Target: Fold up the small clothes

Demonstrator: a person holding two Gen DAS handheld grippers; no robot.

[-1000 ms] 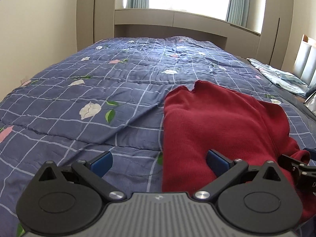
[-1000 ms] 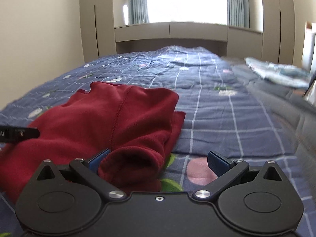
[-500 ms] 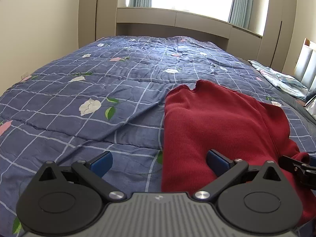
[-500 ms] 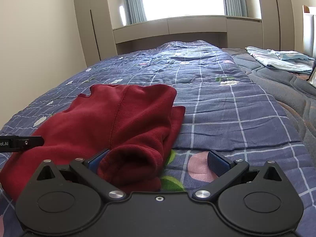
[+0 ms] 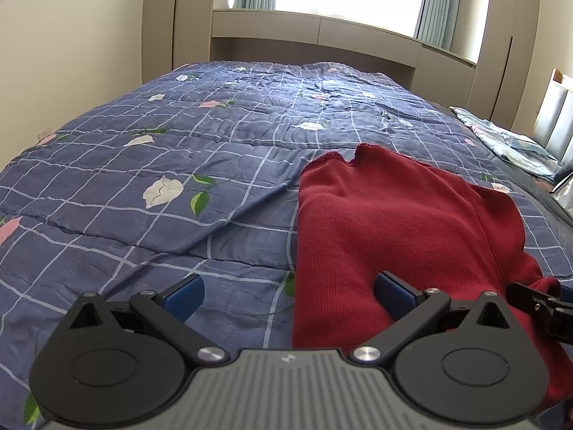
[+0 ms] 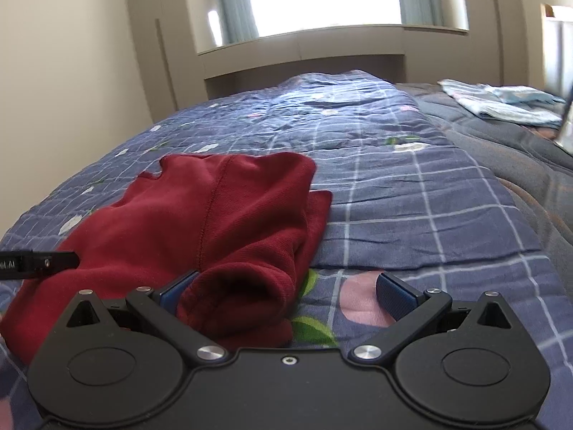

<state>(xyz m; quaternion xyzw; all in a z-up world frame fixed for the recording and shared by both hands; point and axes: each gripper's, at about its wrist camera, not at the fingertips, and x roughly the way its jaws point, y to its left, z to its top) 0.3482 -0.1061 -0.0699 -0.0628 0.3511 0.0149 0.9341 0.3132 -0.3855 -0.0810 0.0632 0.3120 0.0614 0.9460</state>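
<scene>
- The red garment (image 5: pixel 401 229) lies flat on the bed (image 5: pixel 150 165), long axis running away from both tools toward the window, notched hem at the far end.
- The right hand-held gripper (image 6: pixel 286 294) (jaws spread, empty) has the bunched cuff between its fingers, so it seems nearer.
- The left hand-held gripper (image 5: pixel 288 292), also spread and empty, straddles the garment's left edge.

Bed (image 5: pixel 250 114): wide, covered by a blue quilt (image 5: pixel 150 236) with a white grid and scattered white and pink flowers with green leaves; fabric creased in long diagonal folds. Lying on it, near and to the right in the left wrist view: a dark red knit garment (image 5: pixel 394 229), partly folded, one rolled cuff end bunched at the near edge. Far right: a pale blue folded cloth (image 6: pixel 501 105), on a darker grey-blue cover (image 6: pixel 501 150), well apart from the garment
</scene>
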